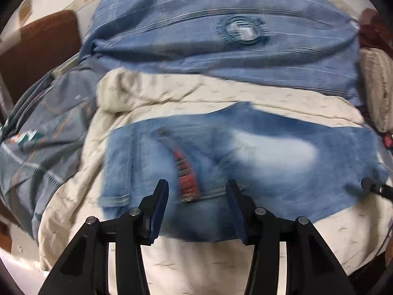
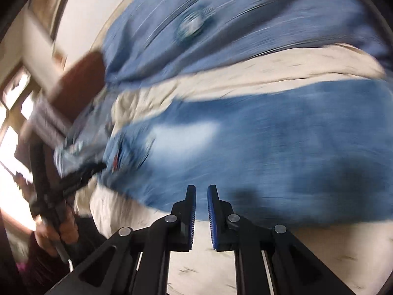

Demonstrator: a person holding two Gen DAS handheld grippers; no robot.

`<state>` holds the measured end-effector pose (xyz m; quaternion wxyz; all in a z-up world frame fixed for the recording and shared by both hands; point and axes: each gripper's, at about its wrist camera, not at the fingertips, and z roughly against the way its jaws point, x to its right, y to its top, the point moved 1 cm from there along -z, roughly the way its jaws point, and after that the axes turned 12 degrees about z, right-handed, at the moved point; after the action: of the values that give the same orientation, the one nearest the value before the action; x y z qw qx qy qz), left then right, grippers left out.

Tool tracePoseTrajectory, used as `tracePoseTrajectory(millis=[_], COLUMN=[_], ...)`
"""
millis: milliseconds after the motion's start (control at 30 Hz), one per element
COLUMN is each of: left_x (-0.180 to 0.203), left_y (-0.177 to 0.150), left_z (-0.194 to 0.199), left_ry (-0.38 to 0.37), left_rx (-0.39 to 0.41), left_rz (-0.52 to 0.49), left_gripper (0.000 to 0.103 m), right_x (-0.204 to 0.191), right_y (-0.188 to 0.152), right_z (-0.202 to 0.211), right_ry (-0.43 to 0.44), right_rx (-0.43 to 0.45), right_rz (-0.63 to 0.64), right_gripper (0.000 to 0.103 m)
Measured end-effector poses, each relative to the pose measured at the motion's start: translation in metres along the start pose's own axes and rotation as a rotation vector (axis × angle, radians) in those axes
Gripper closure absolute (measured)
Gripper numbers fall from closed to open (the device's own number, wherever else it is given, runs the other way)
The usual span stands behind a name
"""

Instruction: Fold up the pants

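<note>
Blue faded jeans (image 1: 282, 162) lie spread on a cream quilt (image 1: 196, 265), with a red label (image 1: 185, 179) near the waistband. My left gripper (image 1: 197, 186) is open and empty, its fingers just above the waistband on either side of the red label. In the right wrist view the jeans (image 2: 282, 152) fill the middle, blurred by motion. My right gripper (image 2: 201, 191) hovers over the near edge of the jeans, its jaws a narrow gap apart with nothing between them. The left gripper and the hand holding it show in the right wrist view (image 2: 73, 179) at the left.
A blue striped pillow (image 1: 221, 36) with a round emblem lies beyond the jeans. A grey patterned blanket (image 1: 44, 135) is bunched at the left. A brown headboard (image 1: 36, 49) stands at the far left. A beige cushion (image 1: 378, 86) sits at the right edge.
</note>
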<state>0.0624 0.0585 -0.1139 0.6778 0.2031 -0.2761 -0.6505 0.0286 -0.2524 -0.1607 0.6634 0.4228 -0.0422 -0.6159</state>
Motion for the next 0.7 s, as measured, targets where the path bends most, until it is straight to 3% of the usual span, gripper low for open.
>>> tracePoseTrajectory(millis=[200, 233, 300, 333, 467, 700], left_x=[0.048, 0.055, 0.07, 0.074, 0.082, 0.078], left_y=[-0.005, -0.006, -0.01, -0.011, -0.026, -0.02], left_z=[-0.012, -0.015, -0.027, -0.033, -0.07, -0.062], left_ry=[-0.067, -0.074, -0.084, -0.088, -0.028, -0.062], left_rx=[-0.059, -0.066, -0.097, -0.113, -0.226, -0.218], left_rz=[-0.067, -0.082, -0.11, -0.121, -0.154, -0.151], left_gripper=[0.049, 0.048, 0.048, 0.048, 0.048, 0.048], right_x=[0.064, 0.072, 0.086, 0.093, 0.113, 0.129], right_y=[-0.027, -0.031, -0.041, -0.048, -0.061, -0.066], right_z=[0.055, 0.062, 0.078, 0.086, 0.098, 0.078], right_ry=[-0.003, 0.0, 0.005, 0.006, 0.087, 0.053], right_rx=[0.077, 0.094, 0.143, 0.18, 0.261, 0.219], right_rz=[-0.26, -0.293, -0.368, -0.428, -0.573, -0.706], right_gripper=[0.08, 0.074, 0.049, 0.031, 0.03, 0.03])
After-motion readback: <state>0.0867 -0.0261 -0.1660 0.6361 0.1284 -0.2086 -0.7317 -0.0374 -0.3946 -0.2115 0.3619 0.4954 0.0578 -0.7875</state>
